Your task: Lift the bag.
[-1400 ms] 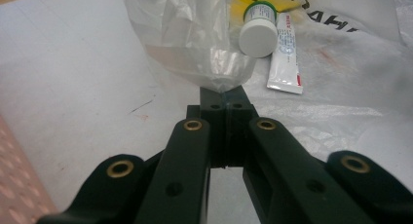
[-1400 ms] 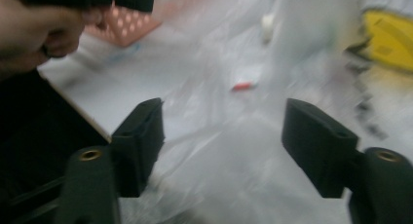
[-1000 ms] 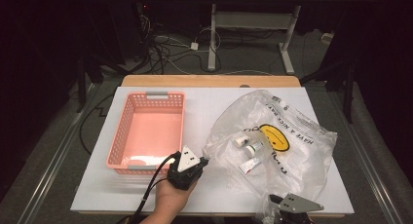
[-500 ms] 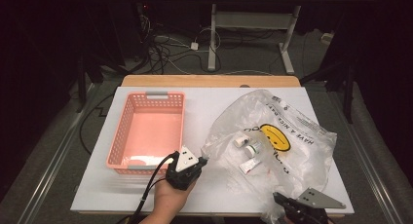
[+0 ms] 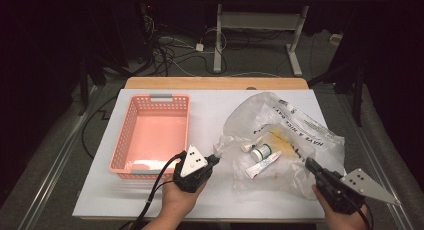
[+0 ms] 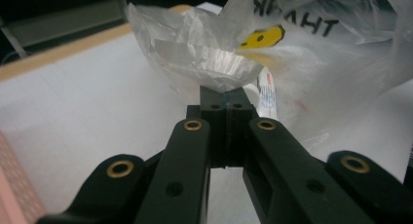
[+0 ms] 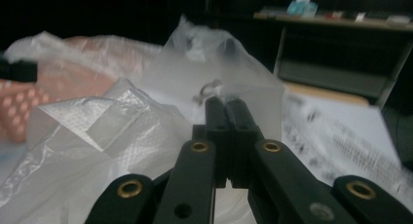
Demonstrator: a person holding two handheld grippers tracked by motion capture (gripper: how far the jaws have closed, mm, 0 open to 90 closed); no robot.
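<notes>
A clear plastic bag [image 5: 300, 125] with a yellow smiley print lies on the right half of the white table [image 5: 210, 110]. Inside it are a white tube [image 5: 262, 165], a small green-lidded jar [image 5: 261, 152] and a smaller tube [image 5: 248, 147]. My left gripper [image 5: 216, 159] is shut on the bag's left edge. In the left gripper view the film [image 6: 209, 53] bunches up from the closed tips [image 6: 225, 95], with a tube [image 6: 267, 95] just behind. My right gripper [image 5: 308, 163] is shut on the bag's lower right edge. In the right gripper view the film [image 7: 97, 131] rises around the tips [image 7: 226, 104].
A pink mesh basket [image 5: 120, 145] stands on the left half of the table, just left of my left hand; it shows blurred through the film [image 7: 19, 107]. Table legs and cables lie on the dark floor beyond the far edge.
My right gripper has moved from the table's front edge out to the right and up to the bag's lower right edge. The bag's film has shifted. My left gripper has held still.
</notes>
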